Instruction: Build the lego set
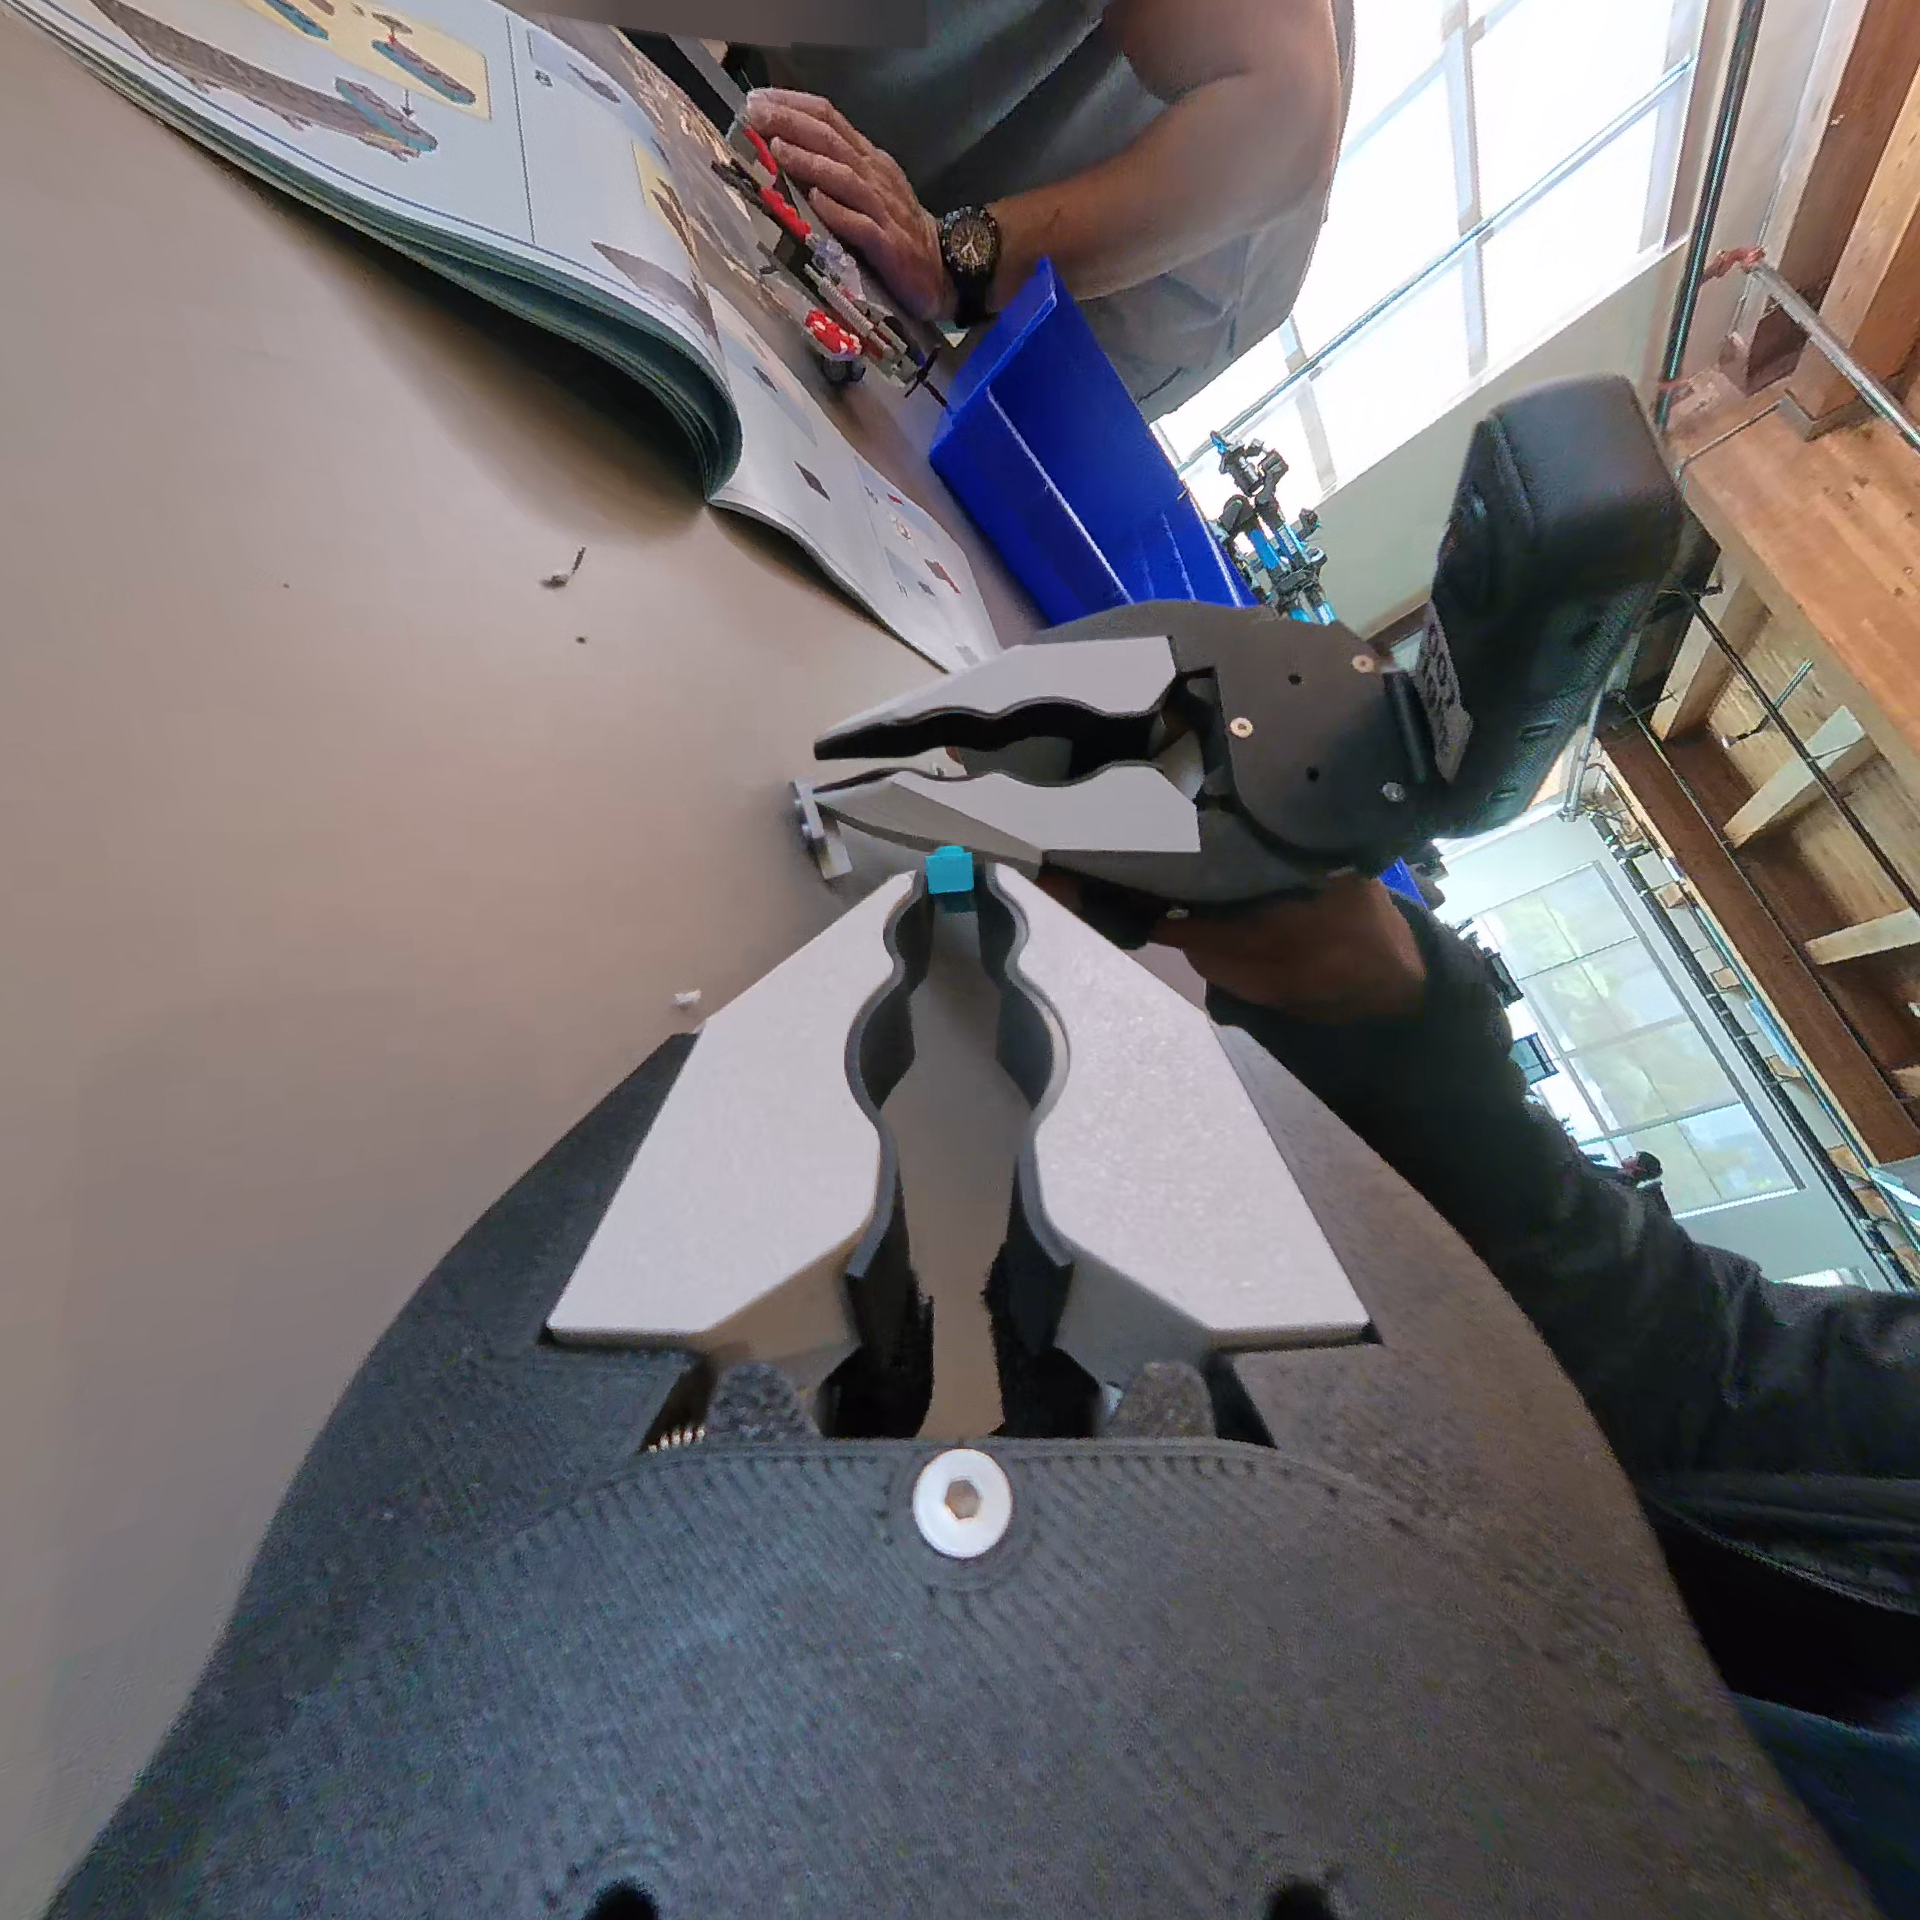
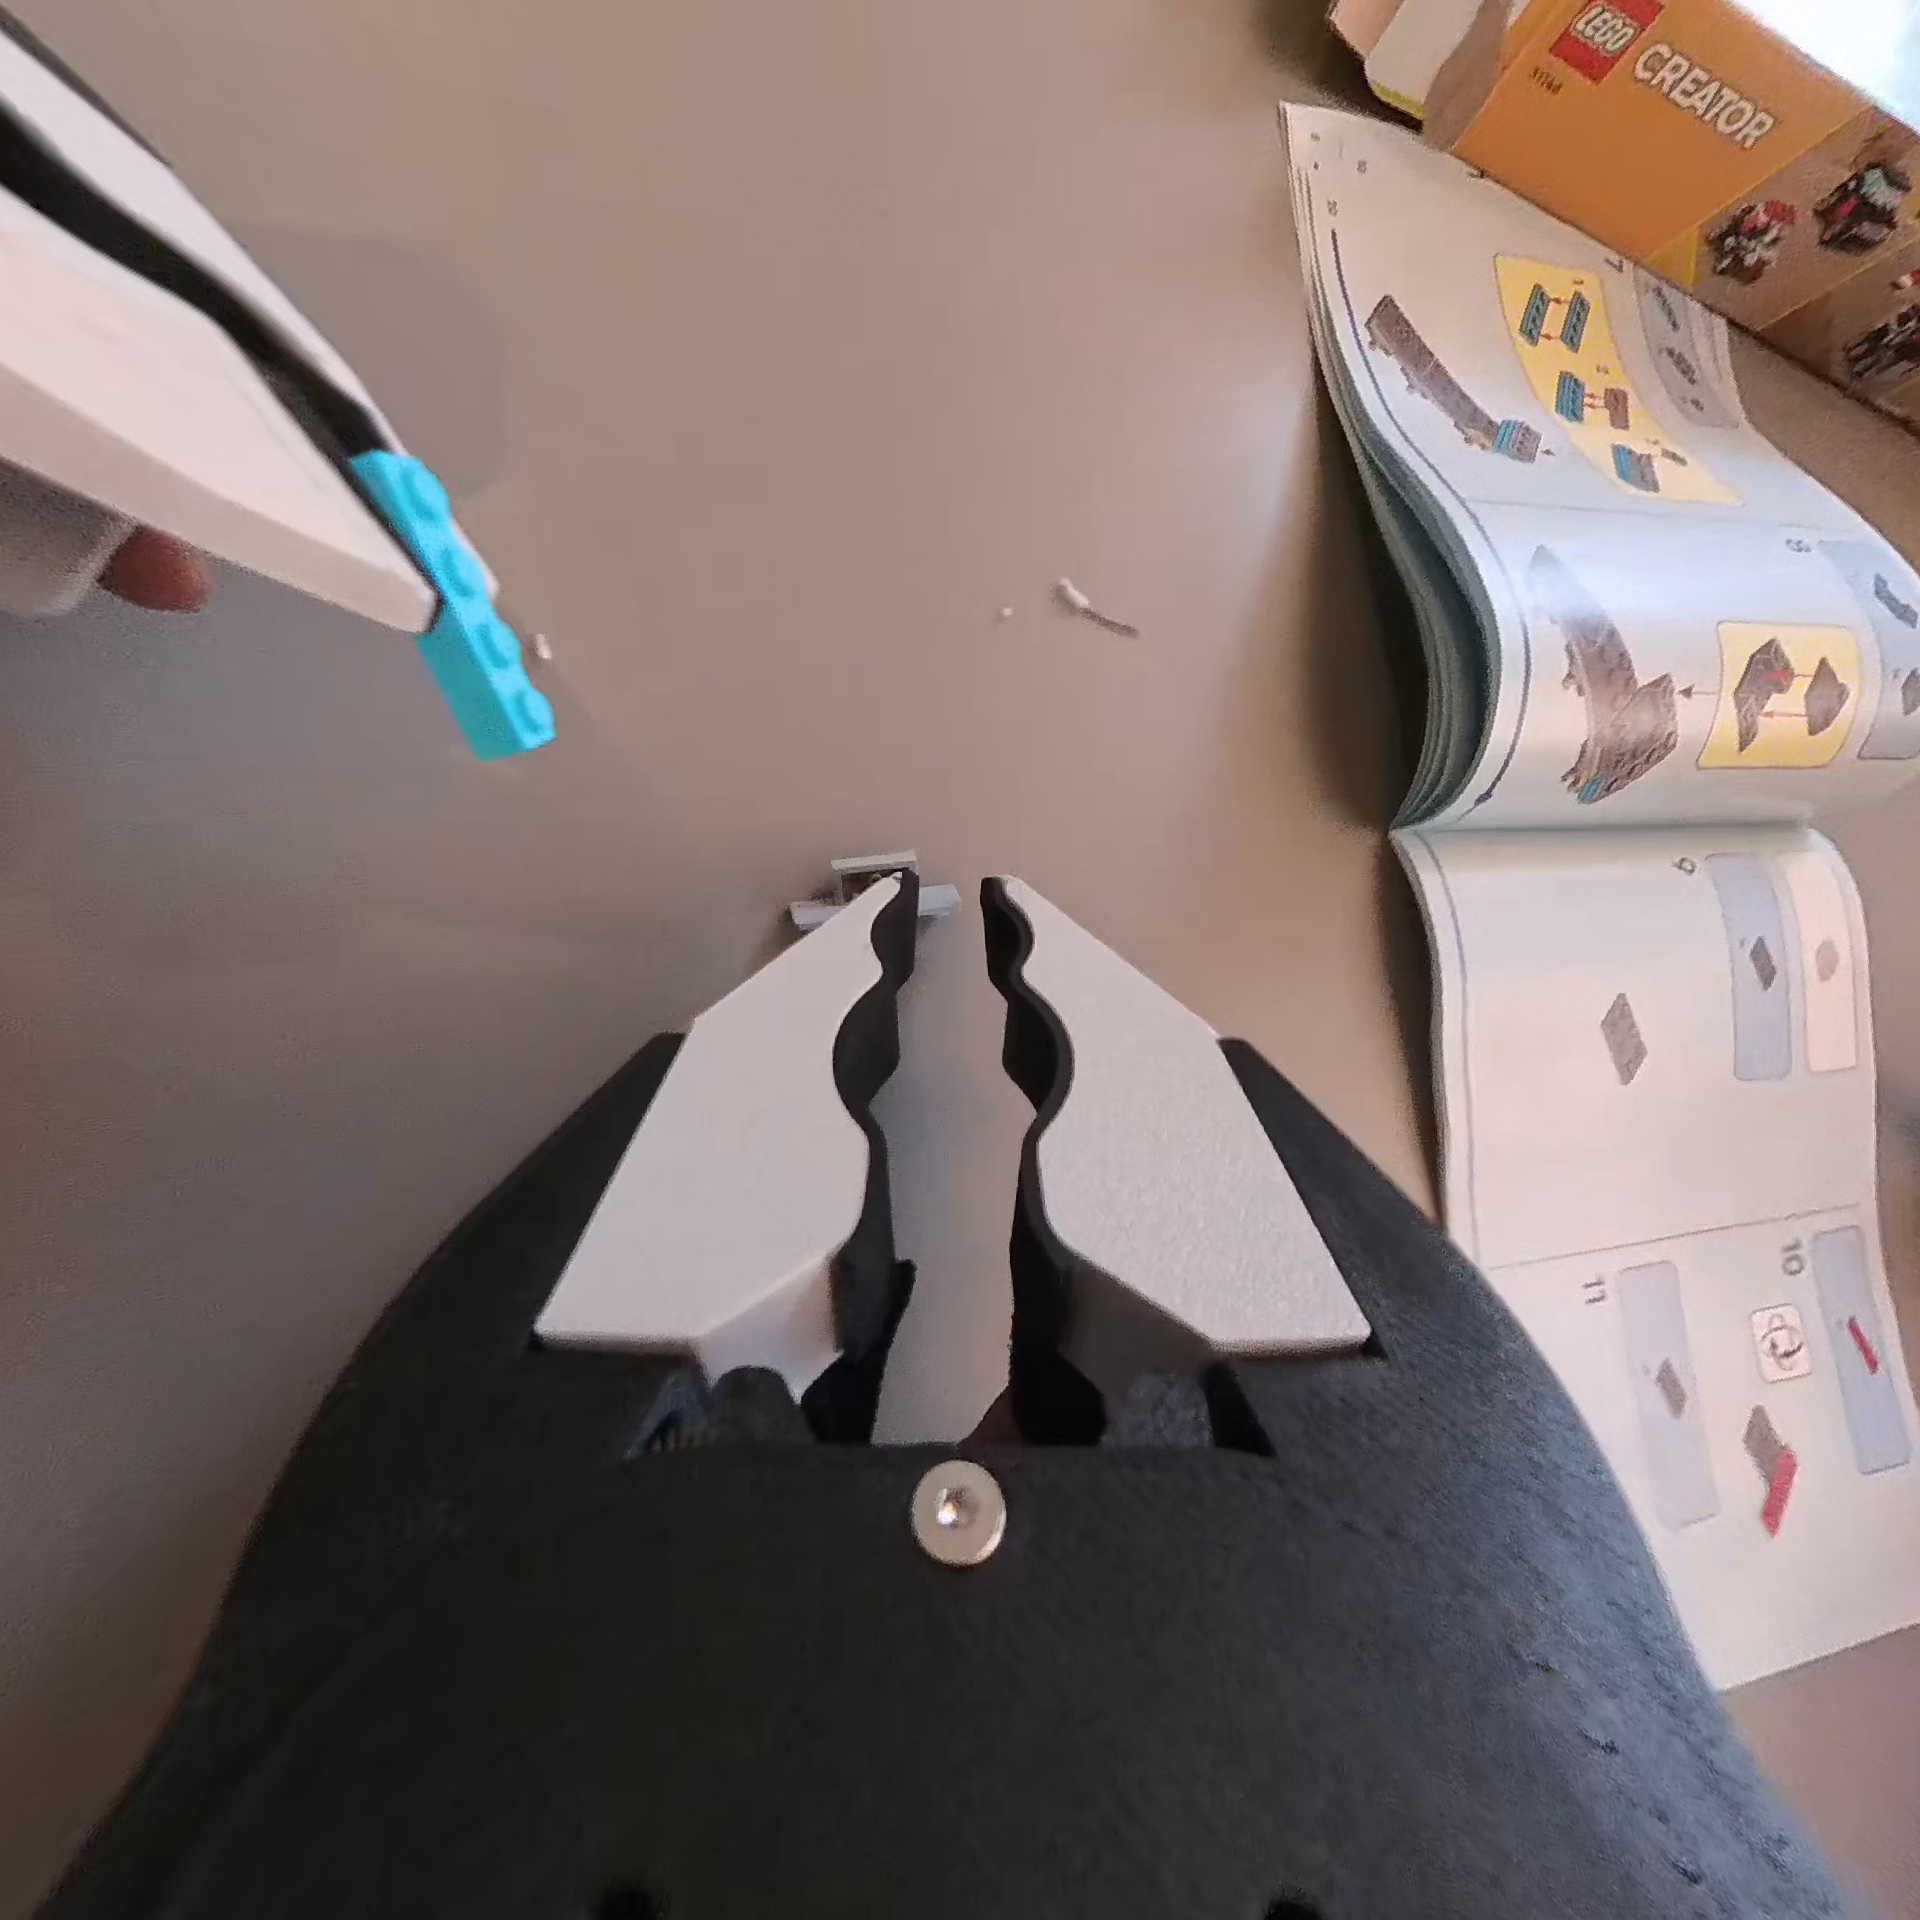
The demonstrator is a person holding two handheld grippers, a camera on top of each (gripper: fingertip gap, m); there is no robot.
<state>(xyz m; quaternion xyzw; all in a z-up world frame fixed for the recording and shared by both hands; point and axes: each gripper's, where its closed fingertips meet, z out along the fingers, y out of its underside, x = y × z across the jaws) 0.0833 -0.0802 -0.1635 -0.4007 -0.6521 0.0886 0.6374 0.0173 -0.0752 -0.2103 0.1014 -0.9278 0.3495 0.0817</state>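
My left gripper (image 1: 951,883) is shut on a teal brick (image 1: 949,868), pinched at the fingertips. In the right wrist view the same gripper (image 2: 416,582) comes in from the upper left, holding the long teal brick (image 2: 488,665) above the table. My right gripper (image 2: 943,883) is narrowly open, with its tips at a small light grey piece (image 2: 868,871) on the brown table. The grey piece sits mostly behind the left fingertip. In the left wrist view the right gripper (image 1: 826,769) lies just beyond my left fingertips, beside the grey piece (image 1: 821,836).
An open instruction booklet (image 2: 1621,727) lies to the right, with an orange set box (image 2: 1714,177) behind it. Across the table another person's hands (image 1: 852,197) work on a red and grey model beside a blue bin (image 1: 1060,468). Small loose bits (image 2: 1091,613) lie on the table. My hands' fingertips stand some 8 cm from each other.
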